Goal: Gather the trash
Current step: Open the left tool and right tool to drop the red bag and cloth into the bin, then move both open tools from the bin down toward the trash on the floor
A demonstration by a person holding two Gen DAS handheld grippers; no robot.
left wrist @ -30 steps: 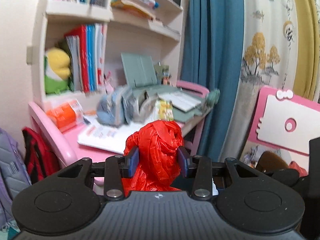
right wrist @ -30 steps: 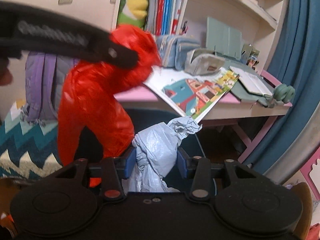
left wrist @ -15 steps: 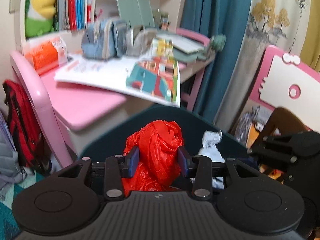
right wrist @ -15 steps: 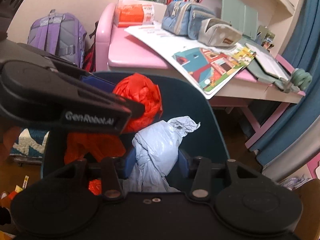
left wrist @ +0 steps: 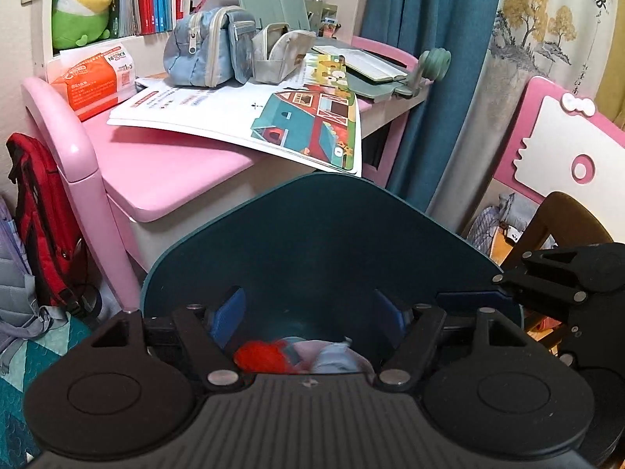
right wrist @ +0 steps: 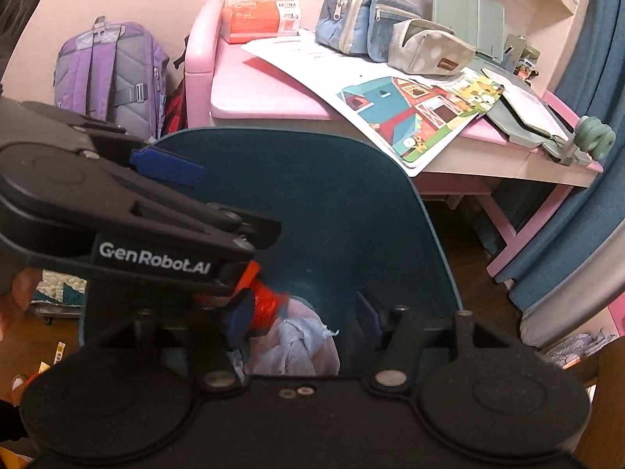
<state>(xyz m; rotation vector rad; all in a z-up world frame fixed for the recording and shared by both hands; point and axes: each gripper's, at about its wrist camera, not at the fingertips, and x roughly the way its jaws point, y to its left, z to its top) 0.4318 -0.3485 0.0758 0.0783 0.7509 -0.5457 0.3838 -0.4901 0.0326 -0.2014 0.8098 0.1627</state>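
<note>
Trash drop, release step, both units over dark teal bin standing before pink table. Left gripper: fingers spreading apart, nothing pressed between them; red plastic bag lying loose below, down inside the bin, beside pale blue bag. Right gripper: fingers likewise opening, pads clear of the pale blue bag, which sits crumpled in the bin bottom with the red one just to its left. Judged status: both bags deposited, drop essentially complete. Next move calls for lifting both grippers straight up and clear of the bin rim without snagging loose plastic, then seeking further trash; small scraps visible on floor at lower left of right view, kind unclear. Table contents (picture sheet, pencil cases) apparently not trash.
</note>
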